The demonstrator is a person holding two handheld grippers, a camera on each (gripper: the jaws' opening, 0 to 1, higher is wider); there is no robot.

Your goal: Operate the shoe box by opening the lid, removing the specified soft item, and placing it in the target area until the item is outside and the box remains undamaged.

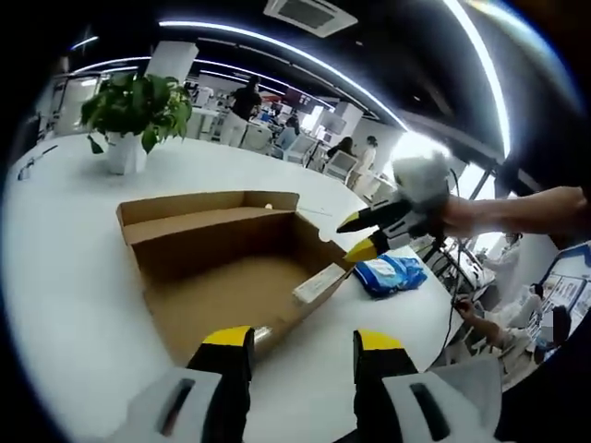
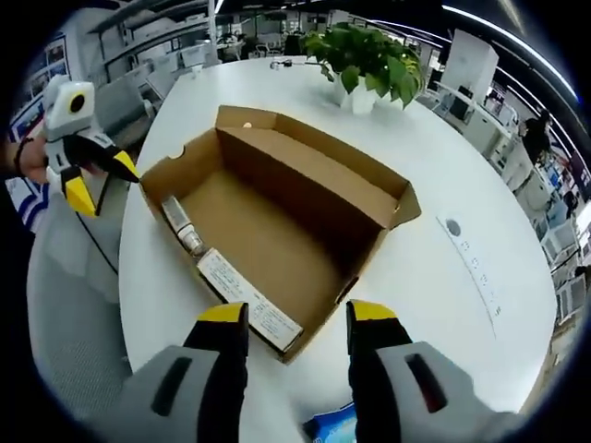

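Observation:
An open brown cardboard shoe box lies on the white table, its inside bare. A blue soft packet rests on the table just right of the box. My left gripper hovers open at the box's near side with nothing between its jaws. The right gripper, held by a hand, hangs open above the packet. In the right gripper view the box shows a white label on its near wall. There my right gripper is open, the packet lies under it, and the left gripper is open at the left.
A potted green plant stands on the table beyond the box, also the plant behind the box's far wall. A grey chair sits off the table's edge. People sit at desks in the background.

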